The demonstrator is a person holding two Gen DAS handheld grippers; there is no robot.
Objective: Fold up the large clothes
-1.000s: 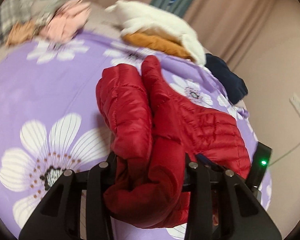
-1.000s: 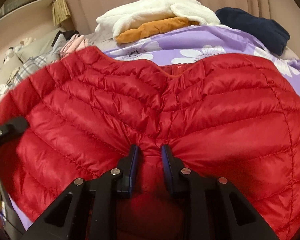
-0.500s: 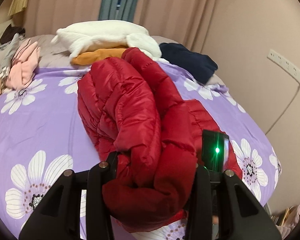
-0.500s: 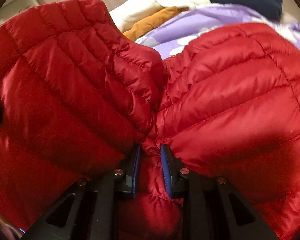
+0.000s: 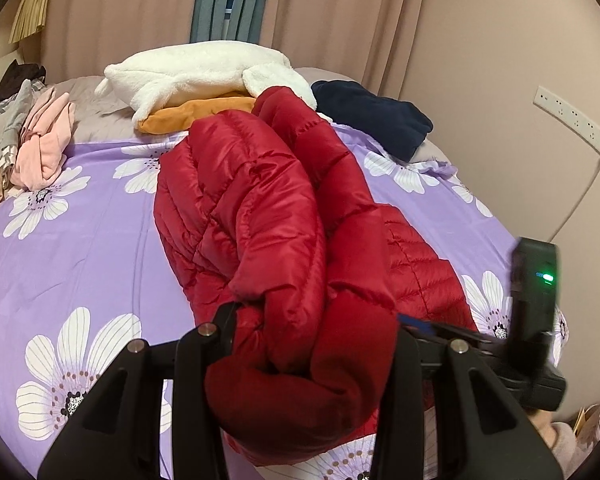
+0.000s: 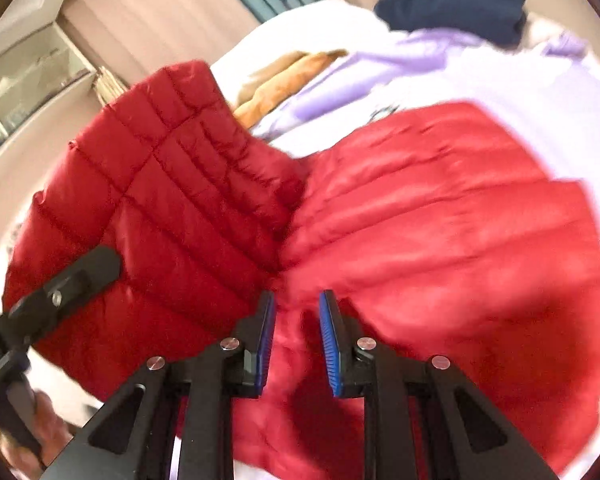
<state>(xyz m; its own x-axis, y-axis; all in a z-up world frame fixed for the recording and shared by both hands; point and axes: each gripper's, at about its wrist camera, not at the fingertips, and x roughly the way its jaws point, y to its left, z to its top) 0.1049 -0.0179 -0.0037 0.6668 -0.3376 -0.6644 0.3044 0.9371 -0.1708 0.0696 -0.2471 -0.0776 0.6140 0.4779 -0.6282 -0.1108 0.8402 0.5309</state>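
While both grippers, left and right, clamp the red jacket, bare purple bedsheet spreads frame-left.

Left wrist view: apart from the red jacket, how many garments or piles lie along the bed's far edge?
4: pink clothes at far left, white fleece lying on an orange garment centre, navy garment right. More may be hidden.
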